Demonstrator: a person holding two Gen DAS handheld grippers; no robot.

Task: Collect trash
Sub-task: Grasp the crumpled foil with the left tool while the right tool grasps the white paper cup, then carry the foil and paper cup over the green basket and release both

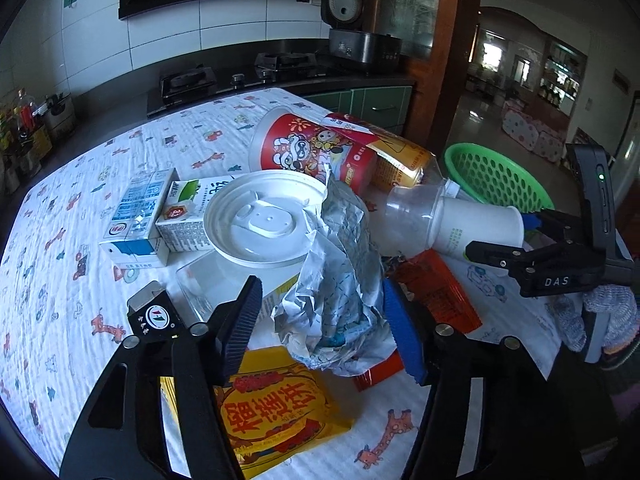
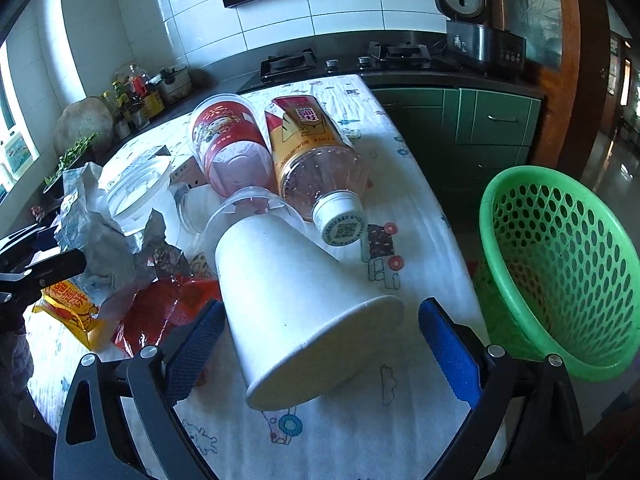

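Note:
Trash lies piled on a table with a cartoon-print cloth point(image 1: 80, 208). My left gripper point(image 1: 320, 328) is open, its fingers either side of a crumpled silver-white wrapper point(image 1: 340, 272), which also shows in the right wrist view point(image 2: 100, 240). My right gripper point(image 2: 320, 344) is open around a white paper cup point(image 2: 296, 304) lying on its side; that cup also shows in the left wrist view point(image 1: 476, 228). A green perforated basket point(image 2: 560, 264) stands at the table's right edge.
Around lie a red printed cup point(image 1: 312, 148), a plastic bottle with a yellow label point(image 2: 316, 160), a white lid point(image 1: 264, 216), two milk cartons point(image 1: 140, 212), a yellow packet point(image 1: 276, 412) and a red wrapper point(image 2: 160, 312). A stove counter stands behind.

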